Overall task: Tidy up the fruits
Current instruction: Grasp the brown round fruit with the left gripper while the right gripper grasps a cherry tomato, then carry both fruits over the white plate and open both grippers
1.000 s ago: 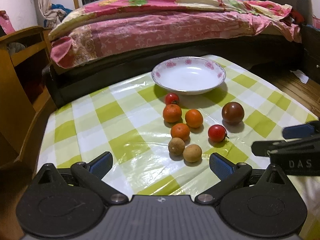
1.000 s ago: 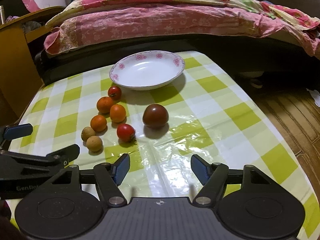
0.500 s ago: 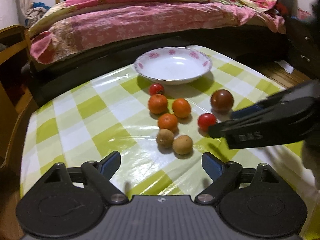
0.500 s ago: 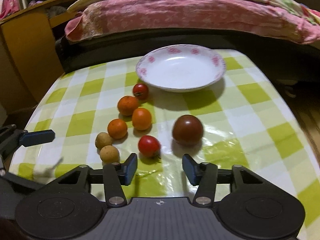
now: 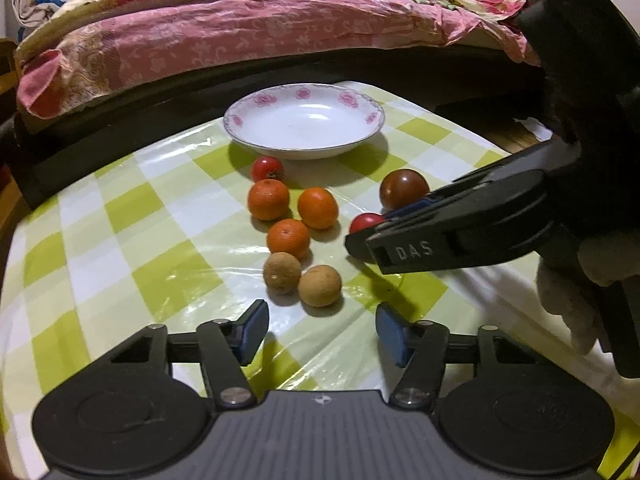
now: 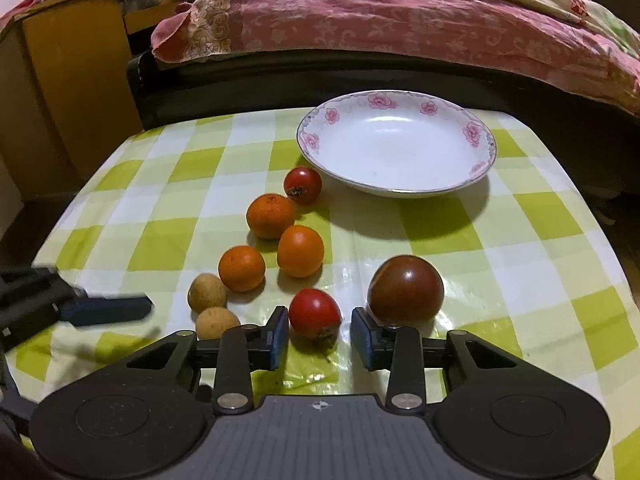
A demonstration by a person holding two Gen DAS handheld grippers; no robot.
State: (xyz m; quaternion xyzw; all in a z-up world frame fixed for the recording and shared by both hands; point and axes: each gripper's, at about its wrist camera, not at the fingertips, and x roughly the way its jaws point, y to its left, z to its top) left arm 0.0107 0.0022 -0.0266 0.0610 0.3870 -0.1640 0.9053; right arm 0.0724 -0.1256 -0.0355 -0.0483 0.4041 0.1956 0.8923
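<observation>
Around your table, with its green-and-white checked cloth, you have a wooden cabinet at far left and a bed under a pink quilt running across the back.

On the cloth, going left to right in your right wrist view: two brown fruits touching each other, three oranges in a loose cluster, a small red tomato just beside the plate, a second red tomato near your right gripper, and one dark tomato at right. That makes eight fruits, all on the cloth. The white plate with pink flowers sits behind them, nothing in it.

Your left gripper points down at the cloth with its jaws partly apart, having just been closing; nothing is between them. The two brown fruits lie just ahead of its fingertips, the right one nearest. In that view your right gripper reaches in from the right, low over the cloth, and covers part of the near red tomato.

Your right gripper also tilts down toward the cloth. Its jaws have just been closing and now flank the near red tomato, with narrow gaps showing at each pad, so they are not pressing on it. The dark tomato sits just behind the right finger, close beside the jaw. Your left gripper's blue finger shows blurred at the left edge.
</observation>
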